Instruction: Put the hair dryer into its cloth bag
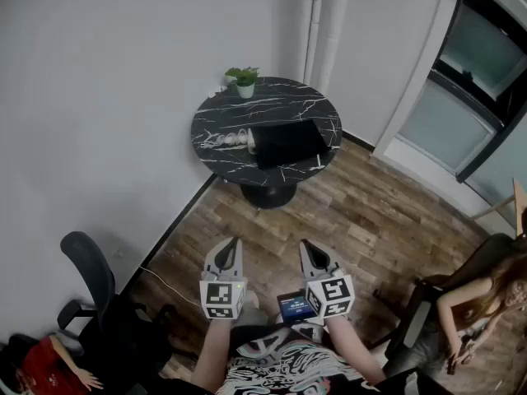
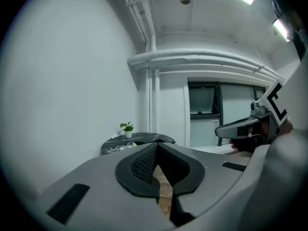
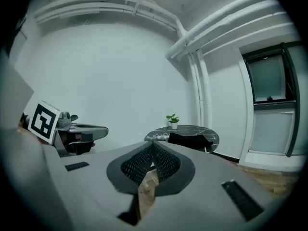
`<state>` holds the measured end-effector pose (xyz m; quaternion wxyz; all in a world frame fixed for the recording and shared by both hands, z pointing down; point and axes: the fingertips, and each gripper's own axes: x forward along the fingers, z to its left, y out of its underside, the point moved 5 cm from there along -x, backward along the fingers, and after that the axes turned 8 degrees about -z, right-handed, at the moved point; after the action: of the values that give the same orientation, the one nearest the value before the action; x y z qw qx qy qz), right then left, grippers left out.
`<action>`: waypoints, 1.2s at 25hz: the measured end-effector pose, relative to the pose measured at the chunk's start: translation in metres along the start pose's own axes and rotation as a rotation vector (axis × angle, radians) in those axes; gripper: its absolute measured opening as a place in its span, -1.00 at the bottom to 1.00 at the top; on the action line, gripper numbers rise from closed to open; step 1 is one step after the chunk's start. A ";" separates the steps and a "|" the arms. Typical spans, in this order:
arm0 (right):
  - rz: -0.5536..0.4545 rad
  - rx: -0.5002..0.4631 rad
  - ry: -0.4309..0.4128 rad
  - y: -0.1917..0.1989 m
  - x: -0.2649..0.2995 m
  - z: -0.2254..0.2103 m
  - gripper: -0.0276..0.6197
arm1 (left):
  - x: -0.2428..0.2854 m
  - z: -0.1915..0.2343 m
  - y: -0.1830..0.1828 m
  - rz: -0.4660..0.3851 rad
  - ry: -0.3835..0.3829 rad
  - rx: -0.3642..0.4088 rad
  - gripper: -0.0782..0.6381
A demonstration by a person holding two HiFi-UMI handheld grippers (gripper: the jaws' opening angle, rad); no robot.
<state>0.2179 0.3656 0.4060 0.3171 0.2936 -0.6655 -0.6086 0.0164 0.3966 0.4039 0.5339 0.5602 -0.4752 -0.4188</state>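
Hair dryer (image 1: 232,139) sits out in the open, a white shape with its cord bunched beside it, on the left part of the round black marble table (image 1: 284,97). Behind it, at the table's far edge, stands a small potted plant (image 1: 244,80). Just to the dryer's right lies the black cloth bag (image 1: 288,141), flat across the middle of the tabletop; whether the two touch is too small to make out. Now the near side, well short of the table across the wooden floor (image 1: 370,208): far off to the table's left waits a black office chair (image 1: 89,271). Next, the left gripper (image 1: 229,249) is held low in front of the person and aimed toward the table, its jaws clenched pad to pad with nothing between them. A small lit screen (image 1: 294,306) shows between the two marker cubes. The right gripper (image 1: 310,253) is alongside, apart from its partner and also aimed at the table, its jaws likewise pressed together and empty. Both are well apart from the dryer and the bag. Farthest right of the table, a seated person (image 1: 473,307) occupies another chair.
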 end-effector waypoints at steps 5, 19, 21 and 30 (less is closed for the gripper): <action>0.000 -0.002 0.007 0.001 0.004 -0.008 -0.86 | 0.007 -0.003 -0.004 -0.026 0.021 -0.050 -0.74; -0.030 0.023 0.023 0.004 0.100 -0.061 -0.85 | 0.108 0.052 0.014 -0.031 0.015 -0.068 -0.74; -0.021 0.034 0.035 0.009 0.133 -0.073 -0.85 | 0.137 0.072 0.023 -0.027 0.017 -0.065 -0.74; 0.057 0.032 0.064 0.003 0.340 -0.111 -0.85 | 0.299 0.195 0.041 0.024 0.100 -0.055 -0.74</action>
<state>0.0916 0.0322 0.4375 0.3507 0.2990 -0.6727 -0.5790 -0.1188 0.0656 0.4404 0.5771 0.5598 -0.4428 -0.3969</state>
